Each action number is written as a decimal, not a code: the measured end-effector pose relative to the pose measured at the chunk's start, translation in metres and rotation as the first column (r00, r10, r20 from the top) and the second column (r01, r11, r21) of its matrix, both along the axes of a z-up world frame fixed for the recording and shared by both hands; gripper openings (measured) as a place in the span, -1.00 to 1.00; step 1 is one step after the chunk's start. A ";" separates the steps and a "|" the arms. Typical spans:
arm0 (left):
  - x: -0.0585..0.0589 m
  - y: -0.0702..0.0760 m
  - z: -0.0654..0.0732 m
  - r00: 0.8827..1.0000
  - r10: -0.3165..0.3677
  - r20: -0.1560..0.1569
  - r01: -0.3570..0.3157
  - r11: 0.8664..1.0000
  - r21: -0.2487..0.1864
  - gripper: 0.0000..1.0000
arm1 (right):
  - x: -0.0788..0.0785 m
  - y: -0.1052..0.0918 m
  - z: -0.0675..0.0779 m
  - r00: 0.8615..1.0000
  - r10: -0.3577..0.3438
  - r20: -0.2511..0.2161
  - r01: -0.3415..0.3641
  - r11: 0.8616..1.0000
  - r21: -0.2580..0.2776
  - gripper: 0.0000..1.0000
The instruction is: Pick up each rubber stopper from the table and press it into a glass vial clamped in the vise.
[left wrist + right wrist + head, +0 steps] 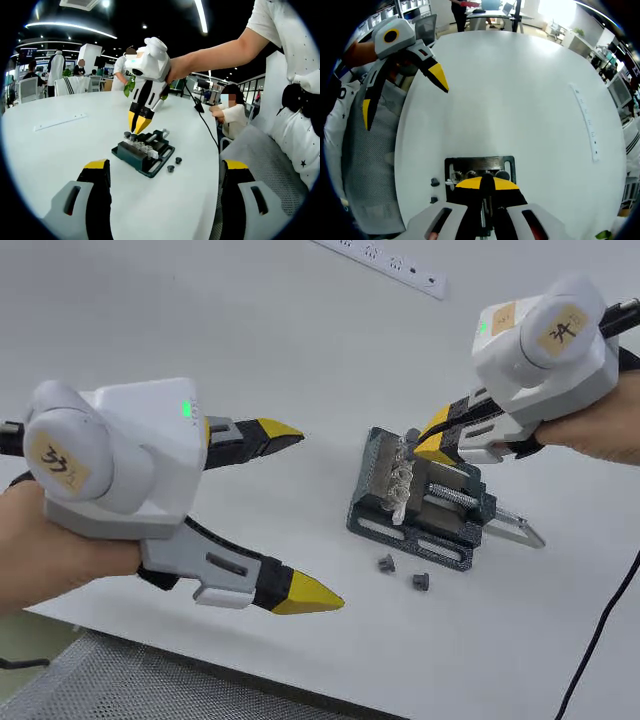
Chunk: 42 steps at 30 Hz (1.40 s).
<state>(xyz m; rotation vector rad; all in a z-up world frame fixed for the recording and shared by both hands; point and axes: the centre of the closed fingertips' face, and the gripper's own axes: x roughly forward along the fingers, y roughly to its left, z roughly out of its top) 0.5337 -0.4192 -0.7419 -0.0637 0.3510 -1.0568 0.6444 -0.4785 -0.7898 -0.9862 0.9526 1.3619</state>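
1. White table [250, 340]: it carries all items. The vise is the reference for every position below.
2. Left gripper [320, 518]: held above the table, well apart from the vise and to its left in the head view. The jaws are spread wide, with nothing between the yellow tips. They point toward the vise.
3. Right gripper [428, 443]: held directly over the vise, tips down at the clamped vials. The jaws are pressed together. Whether a stopper sits between the tips cannot be made out.
4. Vise [440, 540]: dark grey, standing flat on the table, with its screw and handle pointing away from the left gripper.
5. Power strip [385, 258]: white, lying on the table well beyond the vise.
6. Cable [600, 640]: black, running across the table to the right of the vise in the head view.
7. Vials [400, 485]: clear glass, clamped in a row between the vise jaws and directly under the right gripper's tips.
8. Stoppers [386, 563]: two small dark grey pieces lying on the table just beside the vise base, on its near side. They are close to each other but apart.
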 end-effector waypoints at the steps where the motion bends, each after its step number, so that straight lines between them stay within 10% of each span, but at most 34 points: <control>1: 0.000 0.000 0.000 1.000 0.001 -0.001 -0.001 1.000 -0.001 0.82 | -0.001 0.000 0.000 1.000 0.001 -0.001 -0.001 1.000 0.000 -0.98; 42: 0.004 0.000 0.000 1.000 0.001 -0.006 -0.001 1.000 -0.016 0.78 | 0.000 -0.001 -0.009 0.997 0.048 -0.065 -0.054 0.994 -0.093 -0.98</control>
